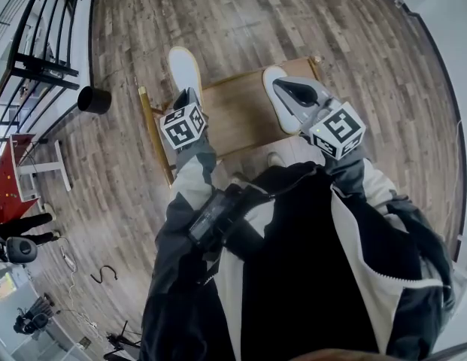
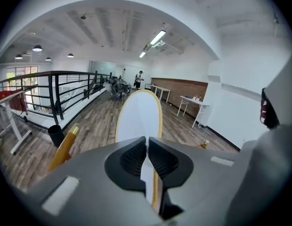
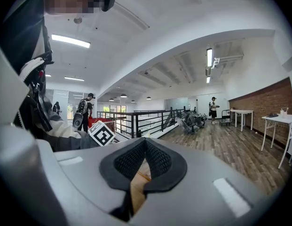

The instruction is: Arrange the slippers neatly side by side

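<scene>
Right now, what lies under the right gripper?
A white slipper lies on the wooden table under the right gripper. The gripper covers much of the slipper, so its upper side, and whether the two touch, cannot be seen.

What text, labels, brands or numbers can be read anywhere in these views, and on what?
No readable words, brands or numbers in any view.
left cube, on the left tool: square black-and-white code only, no text.
right cube, on the right tool: the same.
slipper in the left tool: plain white, no print showing.
red panel: too small to read.
</scene>
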The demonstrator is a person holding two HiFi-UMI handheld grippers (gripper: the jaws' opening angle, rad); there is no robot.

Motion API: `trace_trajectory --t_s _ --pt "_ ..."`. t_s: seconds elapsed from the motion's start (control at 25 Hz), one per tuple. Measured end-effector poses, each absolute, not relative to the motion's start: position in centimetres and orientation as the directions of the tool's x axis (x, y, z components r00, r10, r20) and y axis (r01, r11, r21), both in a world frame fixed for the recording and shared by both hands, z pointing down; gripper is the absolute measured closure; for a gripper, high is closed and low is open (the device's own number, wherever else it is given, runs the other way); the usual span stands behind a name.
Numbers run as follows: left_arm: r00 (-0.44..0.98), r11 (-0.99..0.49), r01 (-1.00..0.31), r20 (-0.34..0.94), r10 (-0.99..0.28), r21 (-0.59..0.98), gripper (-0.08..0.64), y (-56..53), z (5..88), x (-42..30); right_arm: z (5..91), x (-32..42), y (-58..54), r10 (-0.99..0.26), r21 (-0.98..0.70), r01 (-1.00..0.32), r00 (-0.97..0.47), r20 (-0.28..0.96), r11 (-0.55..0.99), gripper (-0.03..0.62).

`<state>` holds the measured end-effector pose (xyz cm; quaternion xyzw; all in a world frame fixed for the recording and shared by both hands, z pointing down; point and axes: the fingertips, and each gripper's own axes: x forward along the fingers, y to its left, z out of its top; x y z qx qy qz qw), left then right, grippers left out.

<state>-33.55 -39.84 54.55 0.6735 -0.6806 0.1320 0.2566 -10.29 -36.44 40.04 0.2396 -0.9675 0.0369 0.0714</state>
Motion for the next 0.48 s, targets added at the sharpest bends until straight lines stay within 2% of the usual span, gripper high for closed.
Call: trace_trajectory --t_s 0.24,0.48 --pt "0.128 -0.061 -0.982 0.390 -0.912 0.179 0.537 -40.6 47.8 -29.3 40.0 -10.0 -36.4 -0.458 -0.044 -0.469 -0.876 0.150 0.882 0.589" --pt "0.177 -0.130 -0.978 0.324 -0.929 0.161 0.537 -41.2 43.8 -27.1 40.3 -9.9 -36.0 -0.454 -0.047 -0.464 -0.879 0.145 0.885 0.589"
